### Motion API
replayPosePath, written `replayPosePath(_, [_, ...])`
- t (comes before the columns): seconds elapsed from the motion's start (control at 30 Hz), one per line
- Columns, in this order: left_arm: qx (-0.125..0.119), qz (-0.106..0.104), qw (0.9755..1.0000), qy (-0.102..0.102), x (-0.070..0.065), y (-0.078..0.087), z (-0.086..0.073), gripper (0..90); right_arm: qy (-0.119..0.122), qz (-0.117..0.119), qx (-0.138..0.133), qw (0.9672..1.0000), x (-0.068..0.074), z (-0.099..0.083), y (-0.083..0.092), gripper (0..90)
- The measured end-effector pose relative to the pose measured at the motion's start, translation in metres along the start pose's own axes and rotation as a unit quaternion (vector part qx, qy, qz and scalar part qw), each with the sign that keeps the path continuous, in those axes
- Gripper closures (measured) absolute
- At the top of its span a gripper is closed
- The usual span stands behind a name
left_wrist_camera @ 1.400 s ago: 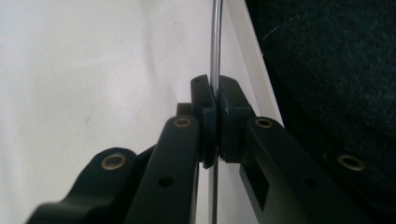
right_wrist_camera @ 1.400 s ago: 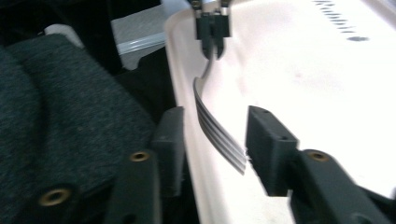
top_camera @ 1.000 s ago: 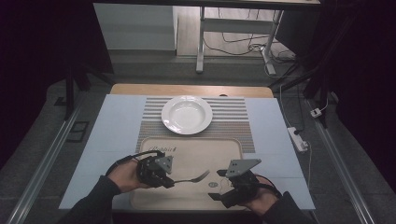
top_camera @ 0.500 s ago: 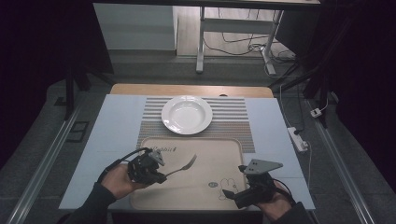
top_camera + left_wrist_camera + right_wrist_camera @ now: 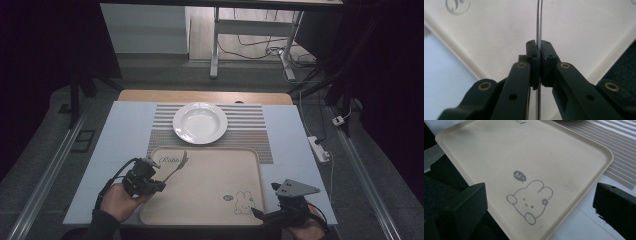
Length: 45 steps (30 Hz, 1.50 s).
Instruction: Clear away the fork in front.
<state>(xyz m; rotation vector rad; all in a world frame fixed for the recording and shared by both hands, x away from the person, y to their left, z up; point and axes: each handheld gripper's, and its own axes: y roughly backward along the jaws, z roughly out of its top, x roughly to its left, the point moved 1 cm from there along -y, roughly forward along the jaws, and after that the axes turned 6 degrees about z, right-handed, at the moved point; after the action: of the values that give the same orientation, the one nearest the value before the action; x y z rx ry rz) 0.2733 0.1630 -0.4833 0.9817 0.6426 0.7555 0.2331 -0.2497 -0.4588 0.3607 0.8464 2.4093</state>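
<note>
The left gripper [image 5: 159, 186] is pinching the thin handle of a metal fork [image 5: 176, 167]. In the left gripper view the jaws are pressed tight on the shiny handle [image 5: 539, 30], which runs straight up between them. From the high view, the fork is lifted a little and points up and away, toward the white plate [image 5: 200, 122]. Its tines hang over the far left corner of the beige tray [image 5: 210, 195], near the printed word there.

The right gripper [image 5: 260, 215] sits low at the near right corner of the tray, beside the little bunny drawing [image 5: 530, 202]. Its jaws are spread wide and hold nothing.

The plate rests on a striped mat [image 5: 250, 130], just past the tray, on the light blue tabletop [image 5: 125, 130].

It looks like the step in hand is carrying the fork off the tray. My guess is that it is going to the plate, or to a spot beside it.

The next move needs a steady hand. The handle is thin and smooth, so it could slip or spin in the jaws. The left gripper should stay tight, move slowly forward, and set the fork down gently so it does not bang the plate.
</note>
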Motion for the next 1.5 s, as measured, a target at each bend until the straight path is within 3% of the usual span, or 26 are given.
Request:
replayPosePath(0.13, [0.012, 0.002, 0.9990, 0.042, 0.004, -0.010, -0.002, 86.4, -0.004, 0.001, 0.006, 1.0000, 0.000, -0.003, 0.001, 0.0])
replayPosePath(0.27, [0.028, 0.014, 0.9963, 0.081, 0.005, -0.021, -0.004, 86.4, -0.004, 0.005, 0.007, 1.0000, 0.000, -0.005, 0.001, 0.0])
replayPosePath(0.37, [0.043, 0.024, 0.9944, 0.093, 0.005, -0.029, -0.007, 86.3, -0.005, 0.005, 0.006, 1.0000, 0.000, -0.006, 0.003, 0.0])
replayPosePath(0.43, [0.052, 0.029, 0.9941, 0.090, 0.005, -0.034, -0.008, 86.2, -0.005, 0.006, 0.004, 1.0000, 0.000, -0.006, 0.004, 0.0])
replayPosePath(0.63, [0.043, 0.024, 0.9945, 0.093, 0.007, -0.034, -0.010, 85.1, -0.008, 0.007, 0.013, 0.9999, 0.001, -0.008, 0.007, 0.0])
replayPosePath(0.77, [0.036, 0.029, 0.9949, 0.090, 0.009, -0.033, -0.011, 76.5, -0.010, -0.001, 0.014, 0.9998, 0.001, -0.010, 0.010, 0.0])
replayPosePath(0.87, [0.027, 0.023, 0.9953, 0.090, 0.013, -0.030, -0.009, 75.1, -0.017, -0.006, 0.010, 0.9998, 0.001, -0.012, 0.014, 0.0])
replayPosePath(1.03, [-0.001, 0.013, 0.9958, 0.091, 0.022, -0.021, 0.003, 76.8, -0.027, -0.018, 0.007, 0.9994, 0.000, -0.016, 0.020, 0.0])
replayPosePath(1.2, [-0.017, 0.008, 0.9971, 0.074, 0.028, -0.021, 0.020, 88.9, -0.033, -0.023, 0.006, 0.9992, 0.000, -0.018, 0.023, 0.0])
replayPosePath(1.37, [-0.019, 0.007, 0.9976, 0.066, 0.035, -0.034, 0.037, 89.0, -0.032, -0.019, 0.014, 0.9992, 0.000, -0.017, 0.021, 0.0])
replayPosePath(1.5, [-0.025, 0.007, 0.9981, 0.056, 0.034, -0.044, 0.046, 89.0, -0.034, -0.016, 0.018, 0.9991, -0.001, -0.017, 0.020, 0.0])
